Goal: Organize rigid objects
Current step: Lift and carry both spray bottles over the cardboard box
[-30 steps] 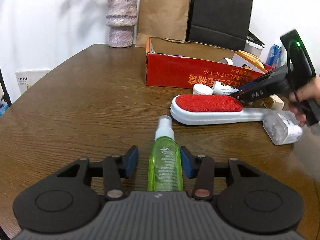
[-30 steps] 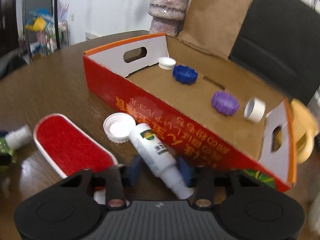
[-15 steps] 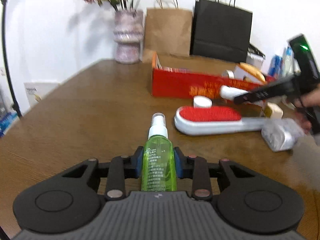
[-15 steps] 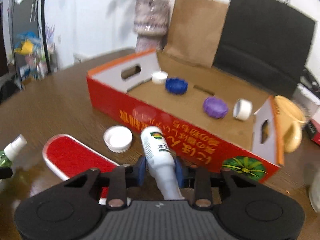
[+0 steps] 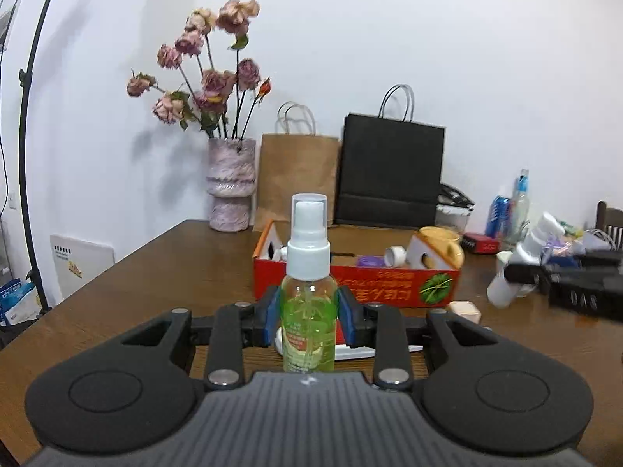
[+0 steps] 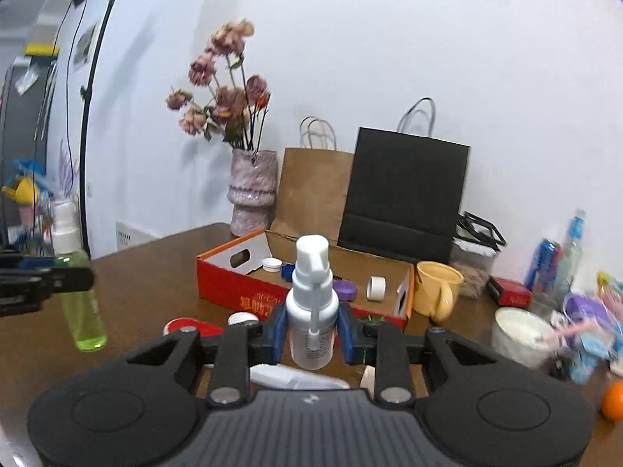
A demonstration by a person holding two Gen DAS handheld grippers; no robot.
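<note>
My left gripper is shut on a green spray bottle, which it holds upright above the wooden table. The jaws of my right gripper are closing, and their pads press on a white spray bottle, also upright in the air. A red cardboard box lies open behind both bottles, with several bottle caps inside. In the right wrist view the green spray bottle hangs at the far left. In the left wrist view the white spray bottle shows blurred at the right.
A red lint brush and a white cap lie in front of the box. A yellow mug stands at its right end. A vase, a brown bag and a black bag line the wall. Clutter fills the right side.
Both grippers closed on their bottles, lifted them off the table and tipped upward, so the bottles now stand upright in the air. The right one also swung to the right.
</note>
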